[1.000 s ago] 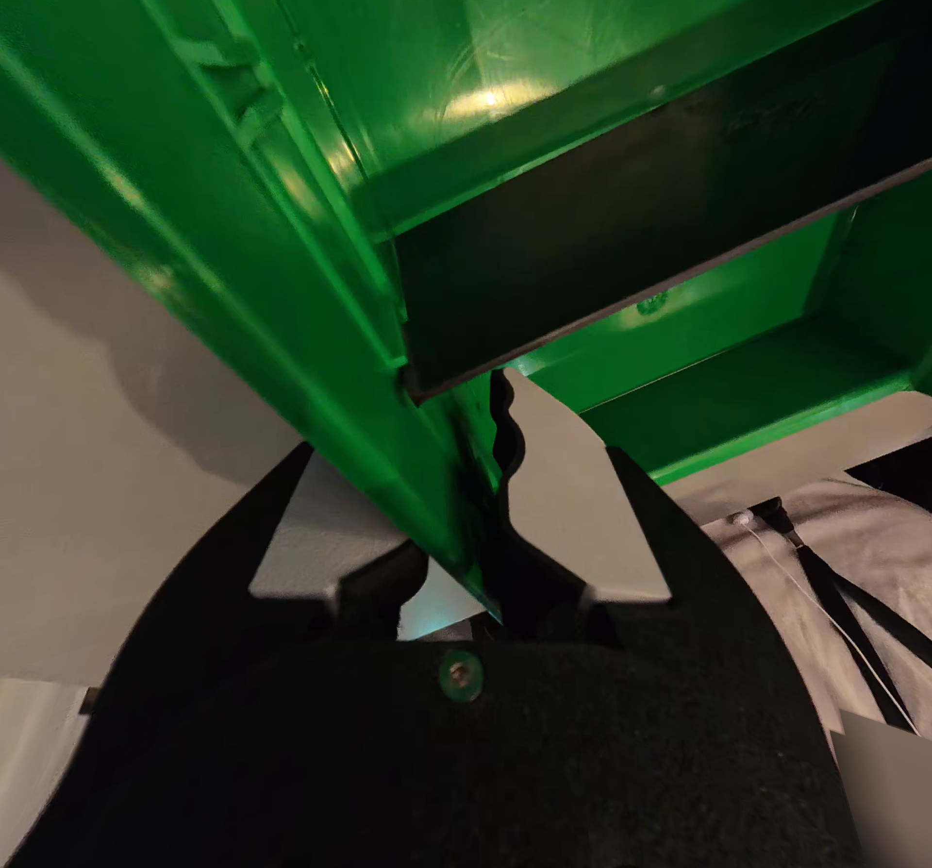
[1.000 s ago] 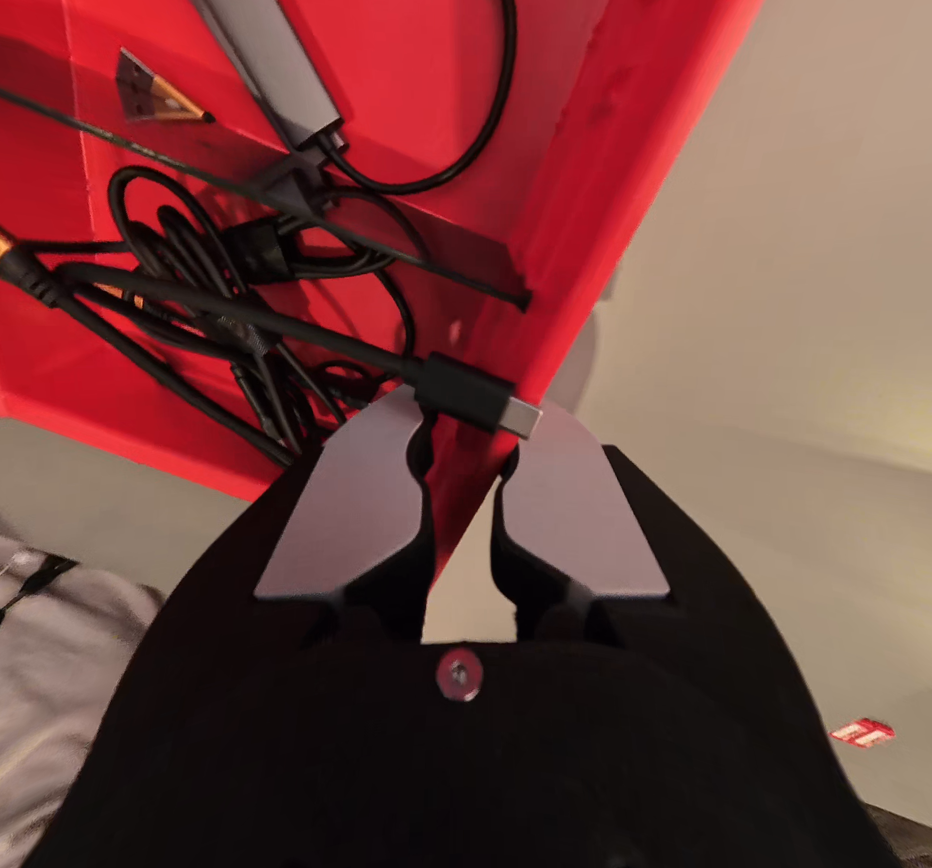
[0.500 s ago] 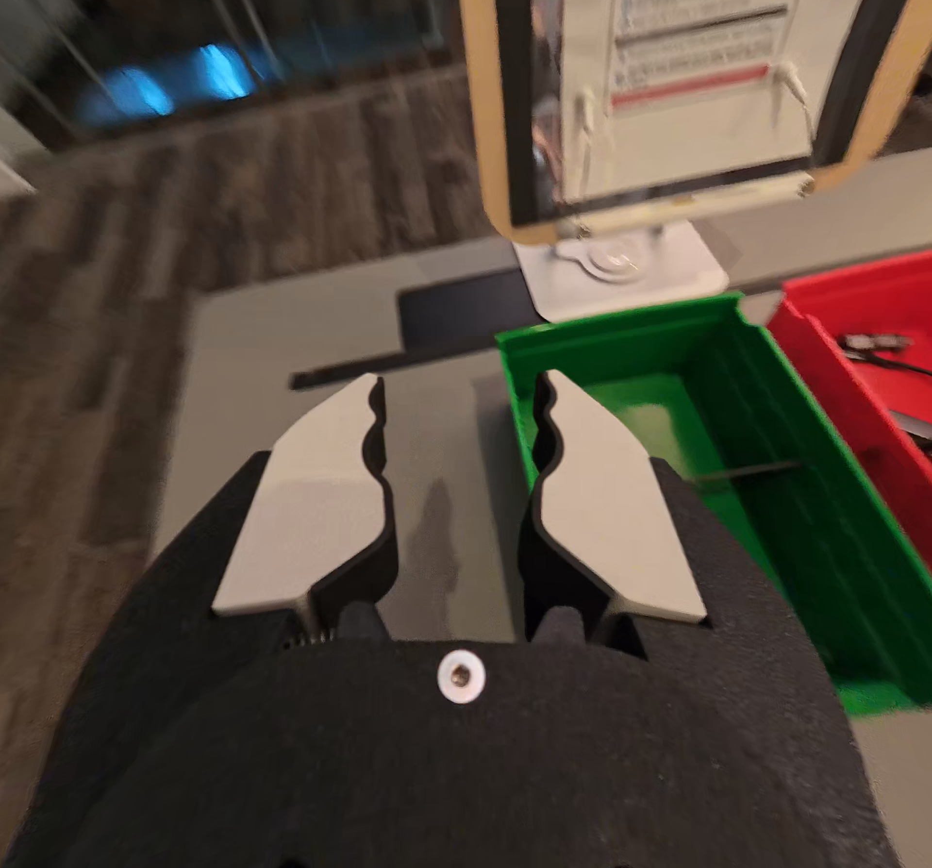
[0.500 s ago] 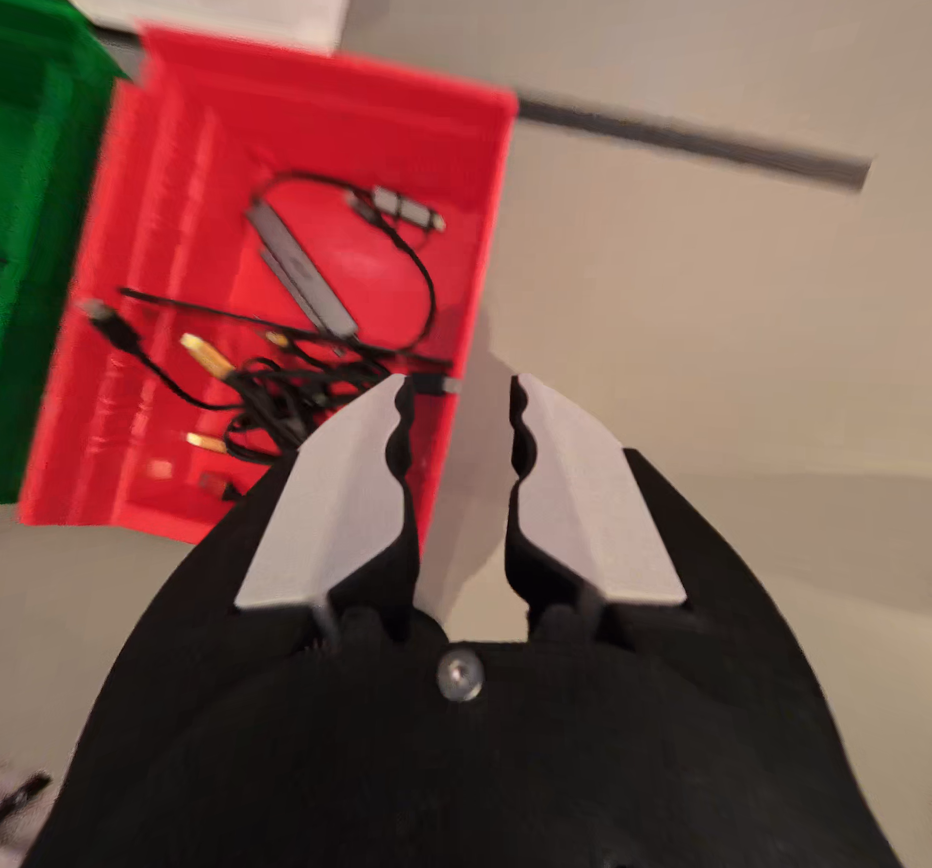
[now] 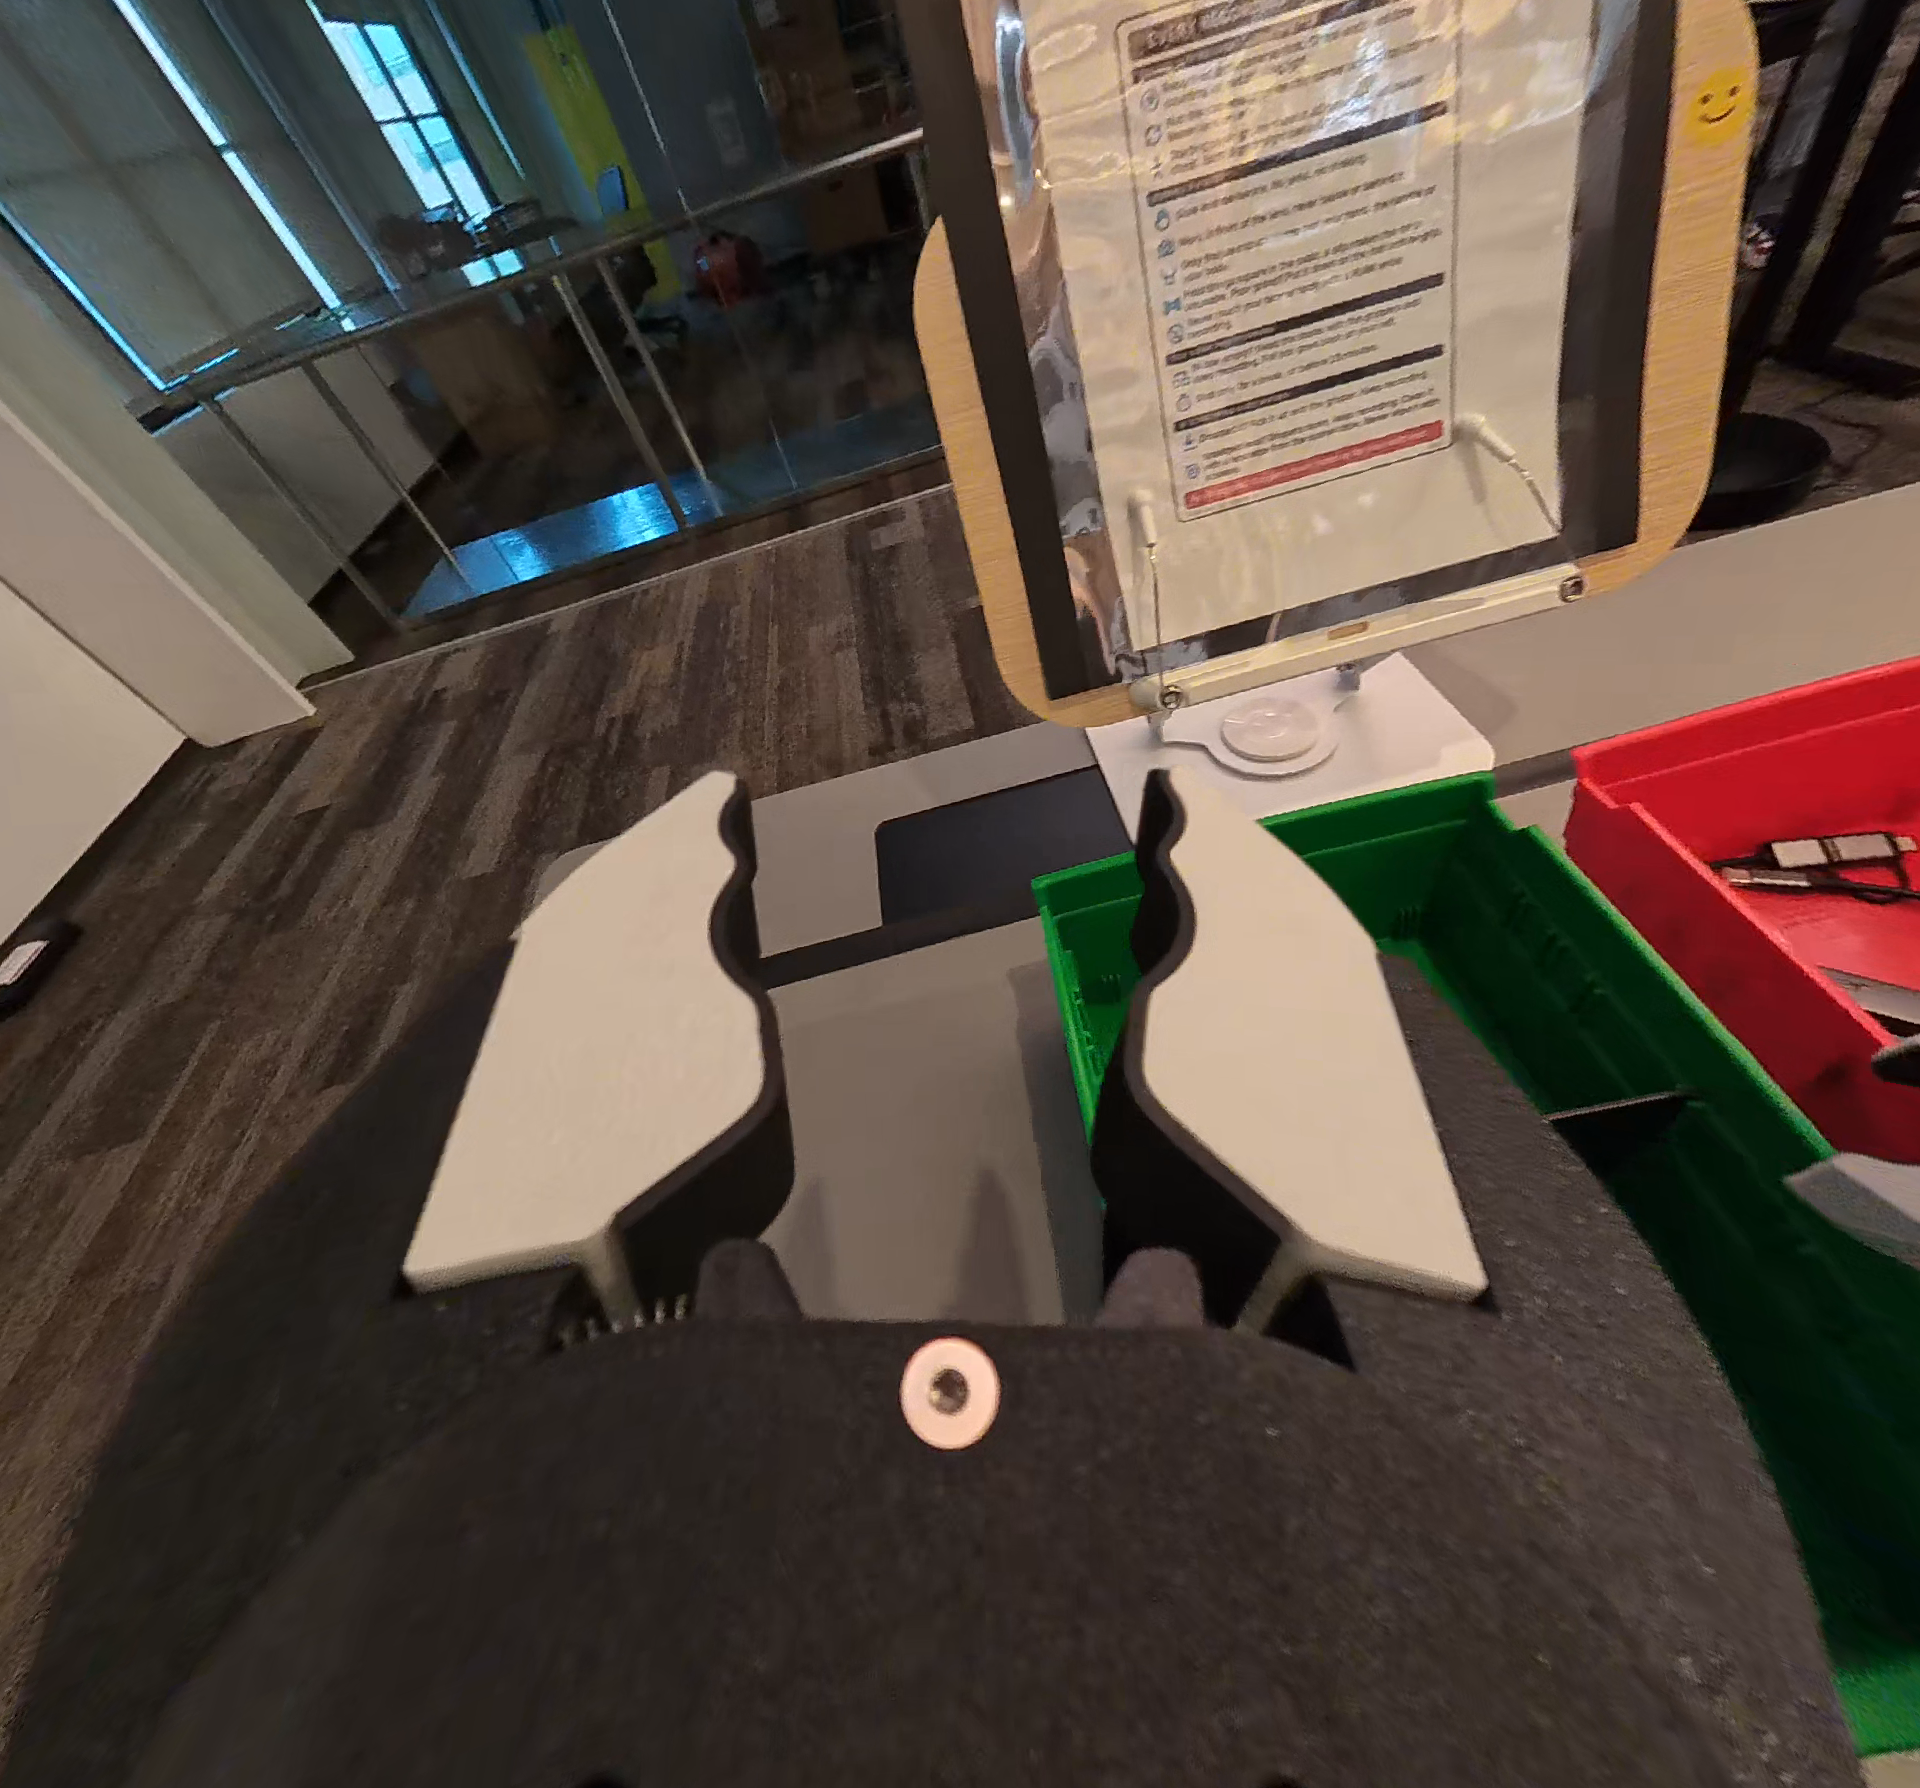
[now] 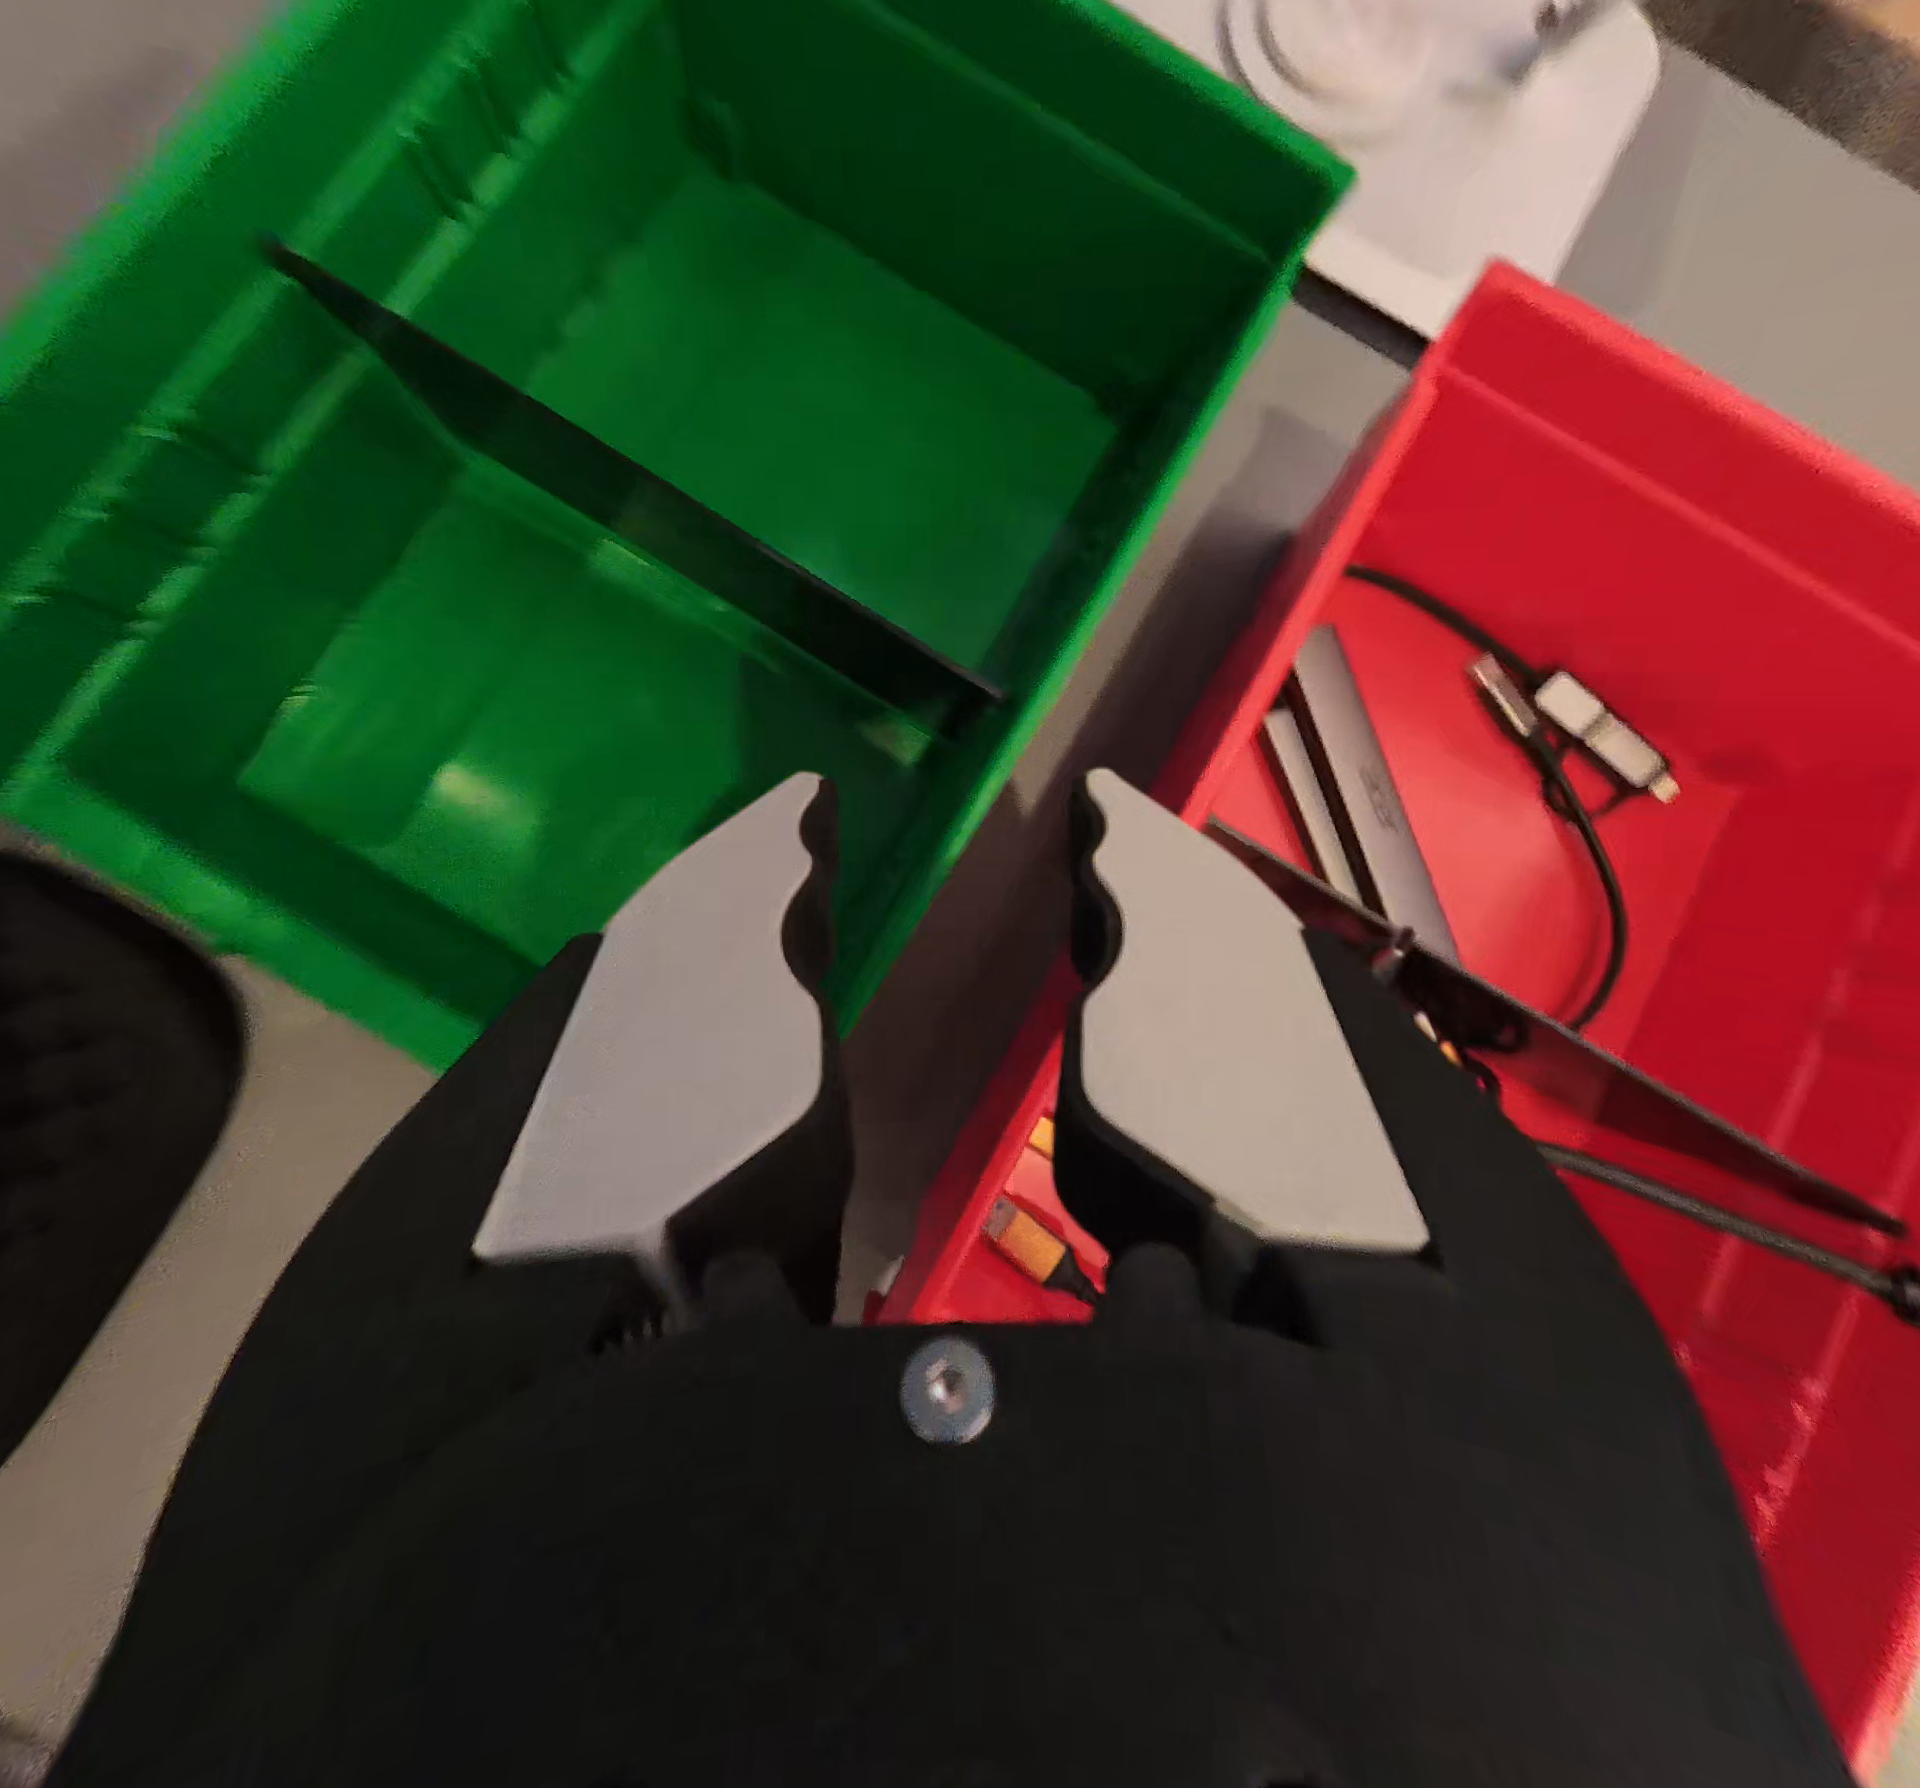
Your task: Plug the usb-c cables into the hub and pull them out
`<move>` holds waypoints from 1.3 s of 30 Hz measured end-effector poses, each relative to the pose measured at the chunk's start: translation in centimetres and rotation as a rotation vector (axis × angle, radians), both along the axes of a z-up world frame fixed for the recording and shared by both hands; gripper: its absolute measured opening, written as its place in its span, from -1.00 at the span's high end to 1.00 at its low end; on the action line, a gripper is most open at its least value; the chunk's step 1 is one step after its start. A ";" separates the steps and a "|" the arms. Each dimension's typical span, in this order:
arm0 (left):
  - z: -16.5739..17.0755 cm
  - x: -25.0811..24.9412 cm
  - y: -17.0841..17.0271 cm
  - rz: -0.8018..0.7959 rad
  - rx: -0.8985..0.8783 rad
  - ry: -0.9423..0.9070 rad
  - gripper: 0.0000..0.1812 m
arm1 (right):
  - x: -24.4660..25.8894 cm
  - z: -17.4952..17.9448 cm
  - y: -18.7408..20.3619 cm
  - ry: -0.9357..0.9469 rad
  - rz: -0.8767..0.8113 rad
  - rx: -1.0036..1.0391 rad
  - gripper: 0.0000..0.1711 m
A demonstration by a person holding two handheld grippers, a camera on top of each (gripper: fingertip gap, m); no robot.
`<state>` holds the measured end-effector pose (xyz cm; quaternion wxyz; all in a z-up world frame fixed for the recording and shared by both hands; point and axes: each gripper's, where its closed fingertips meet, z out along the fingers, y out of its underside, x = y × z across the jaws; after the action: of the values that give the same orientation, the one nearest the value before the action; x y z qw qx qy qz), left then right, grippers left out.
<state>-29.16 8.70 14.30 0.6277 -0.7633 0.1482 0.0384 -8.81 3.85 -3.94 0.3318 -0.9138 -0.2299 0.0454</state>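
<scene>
A slim grey hub lies in the far half of the red bin with its black cable and plugs. More black cables with orange plugs lie in the near half, partly hidden behind my right gripper. My right gripper is open and empty, raised above the gap between the green and red bins. My left gripper is open and empty, raised above the table's left part, beside the green bin. The red bin also shows in the left wrist view.
The green bin holds only a black divider. A black divider crosses the red bin. A framed sheet on a white stand rises behind the bins. The table's left edge drops to a dark floor. My right gripper is the nearer one to the slim grey hub: about 15 centimeters, against 40 centimeters.
A second ago both grippers gripped the bins' walls, left on green, right on red. They let go, opened and rose. The right one has swung left toward the green bin.
</scene>
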 end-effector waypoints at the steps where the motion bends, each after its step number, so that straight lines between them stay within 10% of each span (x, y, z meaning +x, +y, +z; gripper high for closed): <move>1: 0.1 0.2 -0.1 -0.013 0.004 -0.005 0.22 | 0.6 -0.7 0.2 -0.037 -0.042 -0.014 0.48; 39: -0.3 0.2 -2.6 -0.231 -0.063 -0.154 0.29 | -1.0 -8.3 1.3 -0.084 -0.205 -0.549 0.85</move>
<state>-28.92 6.05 13.99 0.6132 -0.7612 0.1875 -0.0975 -9.81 5.13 -12.28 0.0652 -0.9889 -0.1291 0.0343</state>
